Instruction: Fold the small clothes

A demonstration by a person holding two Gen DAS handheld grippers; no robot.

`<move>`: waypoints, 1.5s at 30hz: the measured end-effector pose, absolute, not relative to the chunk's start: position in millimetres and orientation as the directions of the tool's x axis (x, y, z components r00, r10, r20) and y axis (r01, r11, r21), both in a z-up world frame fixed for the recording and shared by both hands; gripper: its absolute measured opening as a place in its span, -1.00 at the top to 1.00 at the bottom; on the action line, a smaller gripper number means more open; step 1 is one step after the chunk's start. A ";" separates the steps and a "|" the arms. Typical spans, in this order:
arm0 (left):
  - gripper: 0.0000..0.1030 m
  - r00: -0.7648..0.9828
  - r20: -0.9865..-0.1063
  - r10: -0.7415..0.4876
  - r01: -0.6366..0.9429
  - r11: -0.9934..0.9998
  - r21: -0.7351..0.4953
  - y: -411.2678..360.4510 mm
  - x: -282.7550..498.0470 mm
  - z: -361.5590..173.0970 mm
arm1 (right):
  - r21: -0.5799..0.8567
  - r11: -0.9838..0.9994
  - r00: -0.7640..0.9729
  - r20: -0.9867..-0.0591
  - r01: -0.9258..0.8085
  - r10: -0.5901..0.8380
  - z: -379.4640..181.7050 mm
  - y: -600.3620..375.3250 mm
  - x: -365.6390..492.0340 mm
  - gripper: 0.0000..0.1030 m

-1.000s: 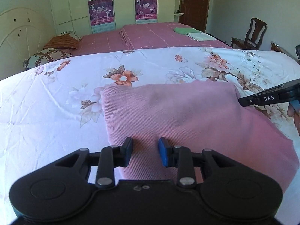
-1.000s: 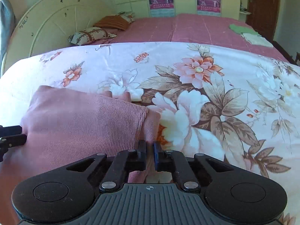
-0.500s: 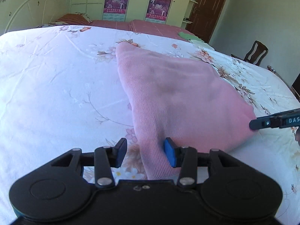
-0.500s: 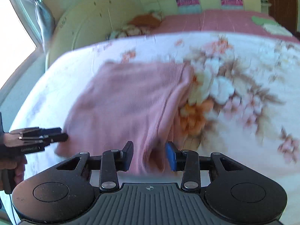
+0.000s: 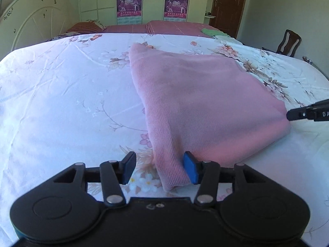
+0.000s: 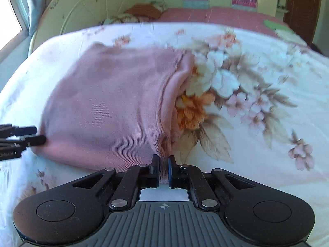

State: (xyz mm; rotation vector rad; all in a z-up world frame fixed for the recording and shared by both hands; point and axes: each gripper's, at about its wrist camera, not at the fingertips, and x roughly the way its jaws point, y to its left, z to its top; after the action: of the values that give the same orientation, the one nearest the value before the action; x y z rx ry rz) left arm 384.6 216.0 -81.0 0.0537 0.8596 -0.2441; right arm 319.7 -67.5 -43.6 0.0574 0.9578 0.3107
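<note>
A pink ribbed knit garment [image 5: 197, 103] lies folded on the floral bedsheet [image 5: 61, 103]; it also shows in the right wrist view [image 6: 107, 111]. My left gripper [image 5: 160, 169] is open, its blue pads either side of the garment's near left corner. My right gripper [image 6: 163, 167] is shut on the garment's near right corner, fabric pinched between the pads. The right gripper's tip [image 5: 298, 114] shows at the garment's right corner in the left wrist view. The left gripper's fingers [image 6: 30, 138] show at the garment's left edge in the right wrist view.
The floral sheet [image 6: 257, 107] covers the near bed. Behind it is a second bed with a maroon cover [image 5: 174, 27], pillows [image 5: 86, 25] and folded green cloth [image 5: 213, 32]. A white headboard [image 5: 30, 26] stands left, a wooden chair [image 5: 290, 42] right.
The right gripper opened half a second ago and has now shut on the garment's corner. The left gripper has opened wider and pulled back toward the garment's near left corner.
</note>
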 end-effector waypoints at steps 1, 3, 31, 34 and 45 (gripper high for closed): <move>0.04 0.629 -0.755 -0.187 0.233 0.971 -0.046 214.8 383.2 -80.7 | 0.166 0.954 0.561 -0.778 -0.250 0.283 -34.0 -64.1 314.8 0.90; 0.04 0.622 -0.760 -0.188 0.231 0.972 -0.051 212.8 383.6 -84.4 | 0.119 0.955 0.607 -0.749 -0.272 0.266 -22.4 -55.5 310.1 0.90; -0.24 0.641 -0.763 -0.088 0.130 0.992 -0.005 203.5 382.3 -95.5 | 0.092 0.962 0.547 -0.806 -0.259 0.224 -65.0 -49.1 326.4 0.90; -0.18 0.645 -0.761 -0.076 0.105 0.994 -0.011 200.2 376.0 -89.2 | 0.083 0.963 0.551 -0.806 -0.256 0.216 -64.0 -47.2 324.9 0.89; -0.74 0.793 -0.603 -0.087 0.088 0.996 -0.028 165.1 275.8 -22.6 | 0.167 0.968 0.655 -0.714 -0.187 0.250 -10.5 -73.5 233.9 0.22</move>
State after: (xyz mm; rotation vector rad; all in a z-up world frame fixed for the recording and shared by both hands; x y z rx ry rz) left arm 275.8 165.1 -22.6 0.0012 0.6486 -0.0943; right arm 233.9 -73.5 -10.5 0.0813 0.8209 0.2478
